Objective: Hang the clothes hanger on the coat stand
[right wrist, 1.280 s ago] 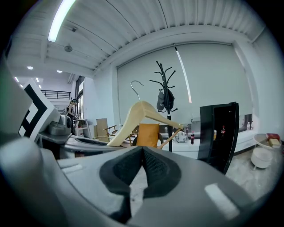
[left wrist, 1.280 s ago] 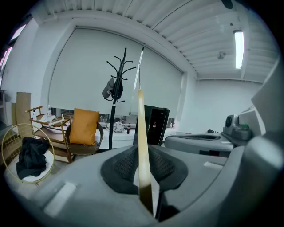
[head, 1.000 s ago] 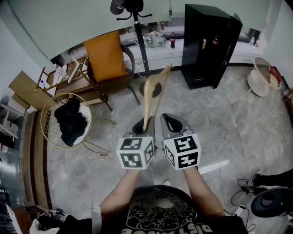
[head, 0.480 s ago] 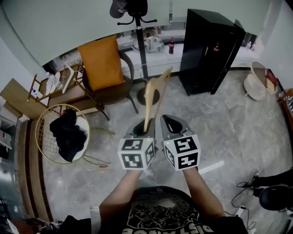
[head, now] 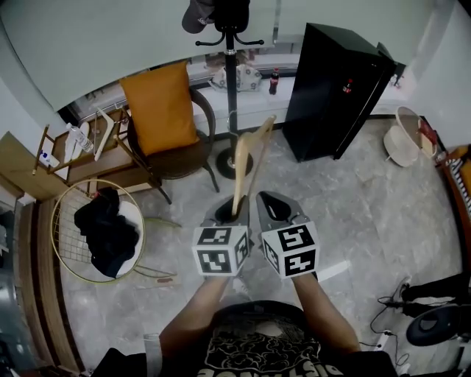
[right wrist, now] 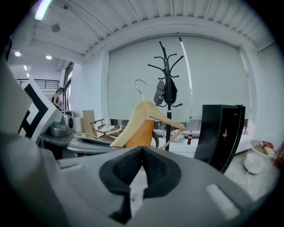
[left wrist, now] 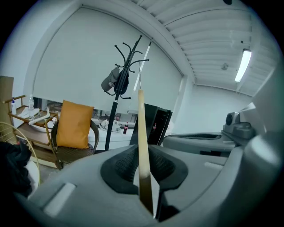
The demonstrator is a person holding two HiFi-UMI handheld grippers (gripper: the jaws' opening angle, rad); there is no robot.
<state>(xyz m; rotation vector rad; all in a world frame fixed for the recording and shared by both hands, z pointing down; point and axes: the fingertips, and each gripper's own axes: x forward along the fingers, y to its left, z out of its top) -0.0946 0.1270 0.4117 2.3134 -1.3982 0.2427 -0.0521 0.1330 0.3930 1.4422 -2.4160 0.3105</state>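
Room layout, head view, facing the far wall.
Black metal coat stand point(head: 231, 81) centre, by the far wall; grey cap point(head: 197, 13) on its top hooks. Near its left, dark wicker armchair point(head: 193, 147) with orange cushion point(head: 157, 109) propped upright in it. Further left, low wooden trolley point(head: 77, 163); in front of that, round gold wire basket point(head: 73, 254) with black clothes point(head: 109, 228) in it. Right of the stand, tall black cabinet point(head: 331, 92); far right, white tub point(head: 401, 143) on the floor. Behind the stand, white ledge point(head: 257, 101) with 1 dark drink bottle point(head: 273, 81) on it. Pale wooden clothes hanger point(head: 246, 154) rises from the left gripper point(head: 227, 212), in front of the stand's base; right gripper point(head: 274, 200) just beside it, to the right.
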